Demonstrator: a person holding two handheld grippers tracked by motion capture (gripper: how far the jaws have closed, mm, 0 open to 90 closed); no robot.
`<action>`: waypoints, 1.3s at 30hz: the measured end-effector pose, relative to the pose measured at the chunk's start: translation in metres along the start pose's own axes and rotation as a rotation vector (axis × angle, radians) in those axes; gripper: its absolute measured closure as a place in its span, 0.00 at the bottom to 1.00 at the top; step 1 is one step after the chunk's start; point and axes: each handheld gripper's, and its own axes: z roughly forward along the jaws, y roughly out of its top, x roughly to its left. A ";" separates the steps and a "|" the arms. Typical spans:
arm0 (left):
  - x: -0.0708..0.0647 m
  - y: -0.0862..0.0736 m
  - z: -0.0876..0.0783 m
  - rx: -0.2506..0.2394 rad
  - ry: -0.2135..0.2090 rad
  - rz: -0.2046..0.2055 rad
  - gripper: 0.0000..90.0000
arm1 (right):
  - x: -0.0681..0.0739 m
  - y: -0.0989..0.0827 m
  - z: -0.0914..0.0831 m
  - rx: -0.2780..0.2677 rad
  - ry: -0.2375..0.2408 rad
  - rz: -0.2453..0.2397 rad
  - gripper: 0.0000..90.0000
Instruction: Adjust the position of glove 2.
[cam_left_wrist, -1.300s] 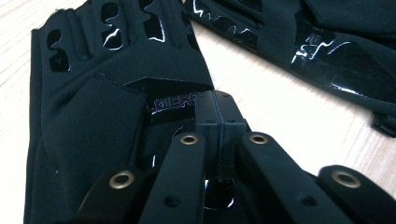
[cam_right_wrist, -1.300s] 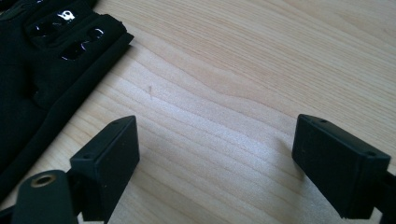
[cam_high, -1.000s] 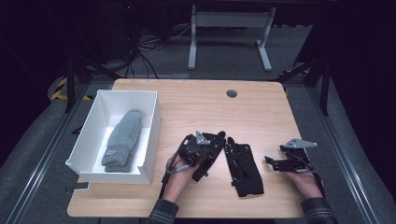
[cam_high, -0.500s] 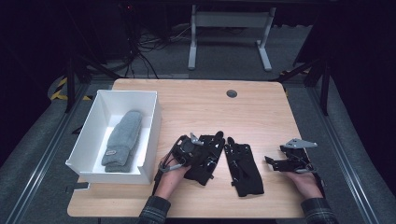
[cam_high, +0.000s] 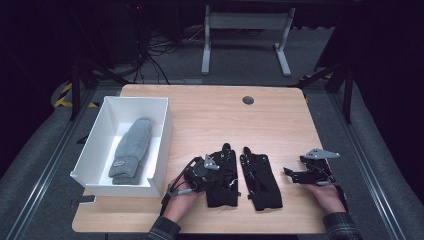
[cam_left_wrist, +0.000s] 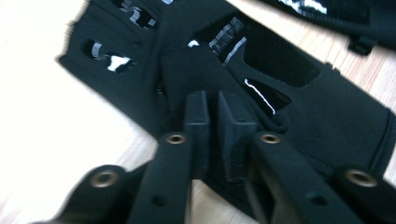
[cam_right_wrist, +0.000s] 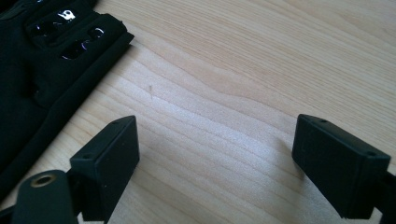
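The desk takes up the middle of the high view, with a white box at centre left that holds a grey mitten. Two black gloves lie flat side by side at lower centre: the left glove and the right glove, close but apart.

The left hand-held gripper sits on the left glove's near edge. In the left gripper view its jaws stand almost together with a fold of the glove pinched between them, and they have just been easing open a little (the fold is thin, so the hold looks slight). The risk, as I judge it, is that this slackening grip lets the fabric slide out on a lift, or that only the top layer comes up and the glove drags and knocks its neighbour askew.

The right hand-held gripper hovers at lower right, jaws wide apart over bare wood, with nothing between them; the right glove's edge shows at the upper left of its view. A low sweep from there could catch that edge.
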 end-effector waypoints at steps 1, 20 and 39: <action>0.003 0.000 -0.003 -0.019 0.013 -0.011 0.88 | 0.000 0.000 0.000 0.000 0.000 0.001 0.17; 0.019 -0.005 0.009 -0.023 0.027 -0.127 0.75 | 0.001 0.000 0.000 0.000 0.005 -0.003 0.17; 0.021 -0.005 -0.001 -0.081 -0.084 -0.183 0.99 | 0.037 0.002 -0.019 0.062 0.241 -0.064 0.98</action>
